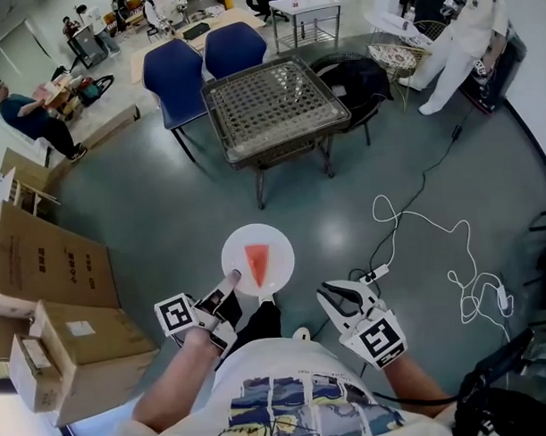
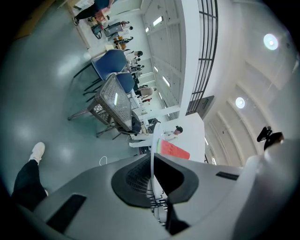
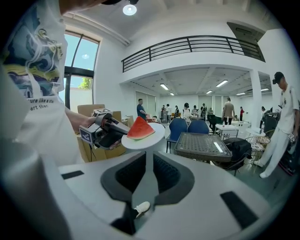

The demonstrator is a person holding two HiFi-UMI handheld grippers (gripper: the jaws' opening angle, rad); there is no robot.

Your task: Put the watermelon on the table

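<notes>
Two claws: left claw (image 1: 231,279) grips plate (image 1: 279,245) w/ watermelon (image 1: 257,260), right claw (image 1: 335,296) parted, empty; table (image 1: 251,115) ahead.

Left gripper view: watermelon (image 2: 174,150) partly hid behind jaw, plate (image 2: 152,140) edge-on. Head view: cardboard boxes (image 1: 42,265) cut off @ edge.

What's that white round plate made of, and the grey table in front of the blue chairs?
The white round plate looks like smooth glazed ceramic or hard plastic. It has a thin, even rim and a plain, faintly shiny surface, but I cannot tell which material it is. The grey table seems to have a woven wicker-style top, judging by its regular open lattice and thicker braided border.
</notes>
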